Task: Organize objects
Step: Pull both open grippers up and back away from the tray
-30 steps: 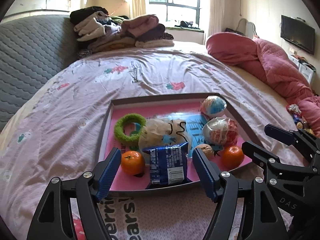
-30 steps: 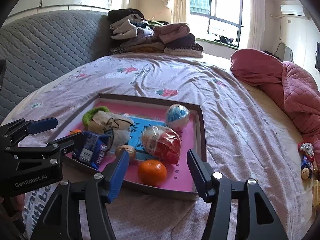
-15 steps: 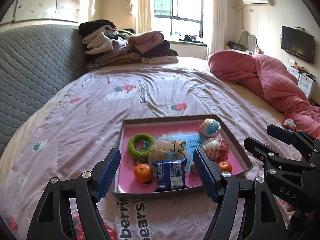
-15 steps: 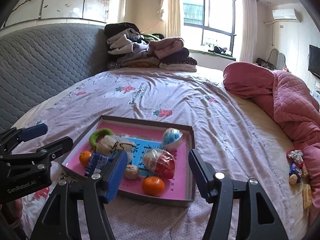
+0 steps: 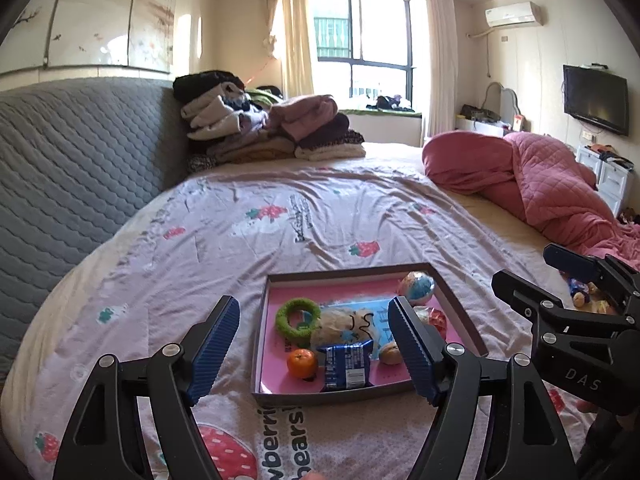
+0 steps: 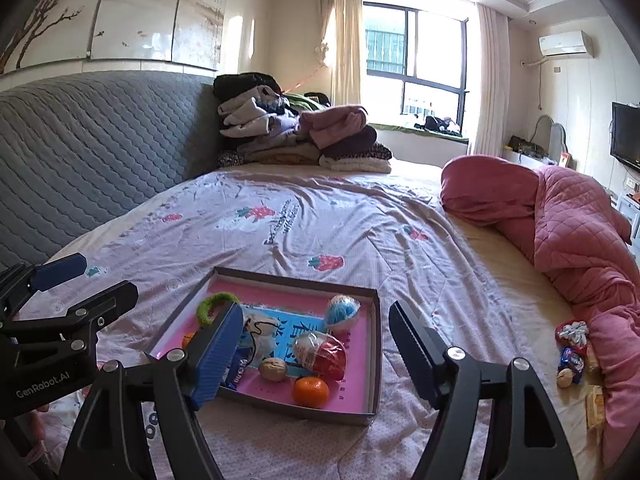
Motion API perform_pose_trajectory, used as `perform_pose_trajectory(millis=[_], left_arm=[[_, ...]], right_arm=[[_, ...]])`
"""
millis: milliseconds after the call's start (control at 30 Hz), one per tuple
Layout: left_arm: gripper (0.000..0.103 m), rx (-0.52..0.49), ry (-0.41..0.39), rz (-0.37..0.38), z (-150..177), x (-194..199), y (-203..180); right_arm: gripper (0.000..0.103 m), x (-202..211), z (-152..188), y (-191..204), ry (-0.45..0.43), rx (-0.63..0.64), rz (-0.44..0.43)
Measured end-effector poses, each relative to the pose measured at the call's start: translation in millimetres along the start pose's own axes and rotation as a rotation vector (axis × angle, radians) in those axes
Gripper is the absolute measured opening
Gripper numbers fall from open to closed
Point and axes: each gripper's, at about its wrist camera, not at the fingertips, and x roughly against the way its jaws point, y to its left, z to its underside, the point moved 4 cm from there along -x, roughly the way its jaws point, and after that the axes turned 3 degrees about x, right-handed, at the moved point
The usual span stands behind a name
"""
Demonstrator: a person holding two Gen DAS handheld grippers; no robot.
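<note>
A shallow brown tray with a pink floor (image 5: 261, 340) (image 6: 376, 344) lies on the bed. It holds a green ring (image 5: 298, 317) (image 6: 211, 306), a cloth pouch (image 5: 349, 325), a blue snack packet (image 5: 347, 365), two oranges (image 5: 302, 363) (image 6: 310, 391), a walnut (image 6: 273, 369), a blue and white ball (image 5: 416, 282) (image 6: 343, 310) and a wrapped red ball (image 6: 320, 355). My left gripper (image 5: 316, 352) is open and empty, above and short of the tray. My right gripper (image 6: 316, 356) is open and empty too, to the tray's right.
The bed has a lilac strawberry sheet (image 5: 280, 216). A grey padded headboard (image 5: 72, 168) stands on the left. Folded clothes (image 5: 264, 128) are piled at the far end. A pink quilt (image 6: 576, 232) lies on the right, with small toys and snacks (image 6: 572, 352) beside it.
Both grippers have drawn back and up from the tray, which now looks smaller and farther. Both stay open and empty. The things in the tray have not moved.
</note>
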Motion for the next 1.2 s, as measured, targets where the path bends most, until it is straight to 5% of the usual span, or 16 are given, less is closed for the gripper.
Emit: perform_pose_trajectory(millis=[633,1200], left_arm=[[0.078,0.021,0.013,-0.075,15.3,59.7,11.2],[0.078,0.031,0.075,-0.088,62.2,39.7,14.9]], right_arm=[[0.075,57.2,8.5,12.0,-0.04,0.009,-0.004],[0.075,49.3,50.7,25.9,-0.007,0.015,-0.018]])
